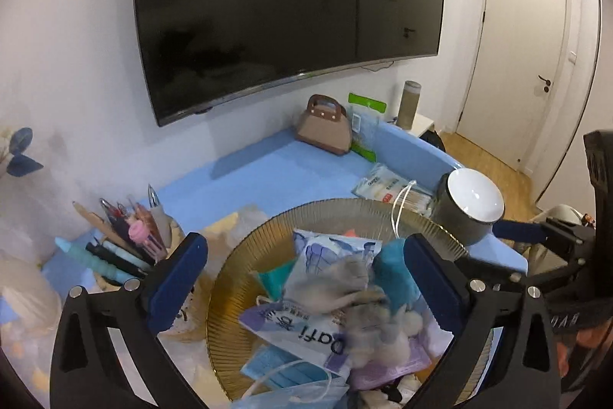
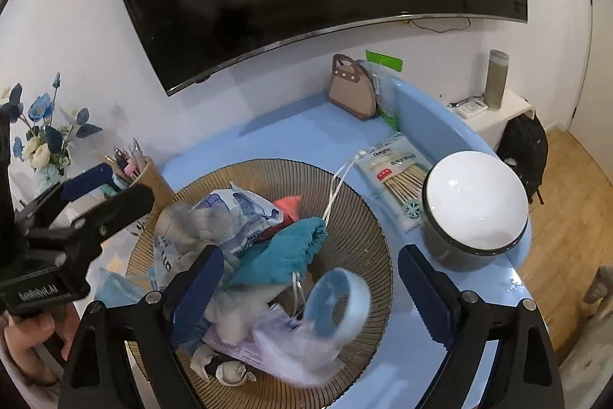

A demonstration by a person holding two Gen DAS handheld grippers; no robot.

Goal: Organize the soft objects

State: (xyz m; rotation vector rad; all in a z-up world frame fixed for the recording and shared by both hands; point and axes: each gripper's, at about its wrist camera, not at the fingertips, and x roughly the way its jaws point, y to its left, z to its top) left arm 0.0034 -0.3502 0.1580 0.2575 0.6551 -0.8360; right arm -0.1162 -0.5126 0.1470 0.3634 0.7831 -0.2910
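A gold ribbed round tray [image 1: 268,240] [image 2: 367,217] on the blue table holds a heap of soft things: a teal cloth pouch [image 2: 283,255] [image 1: 394,271], printed tissue packs [image 2: 245,213] [image 1: 325,255], blue face masks [image 1: 283,378], a purple pack [image 2: 245,351]. A blurred grey plush [image 1: 345,290] sits between my left gripper's [image 1: 306,278] open fingers. A blurred pale blue tape roll [image 2: 337,301] and a thin plastic bag [image 2: 299,351] are between my right gripper's [image 2: 310,290] open fingers, with no finger touching them.
A white bowl [image 2: 475,202] stands right of the tray, with a pack of sticks [image 2: 398,179] behind it. A brown handbag [image 2: 352,91] and a green-topped packet [image 2: 385,91] stand at the back. A pen holder [image 1: 126,248] and blue flowers [image 2: 38,137] are on the left.
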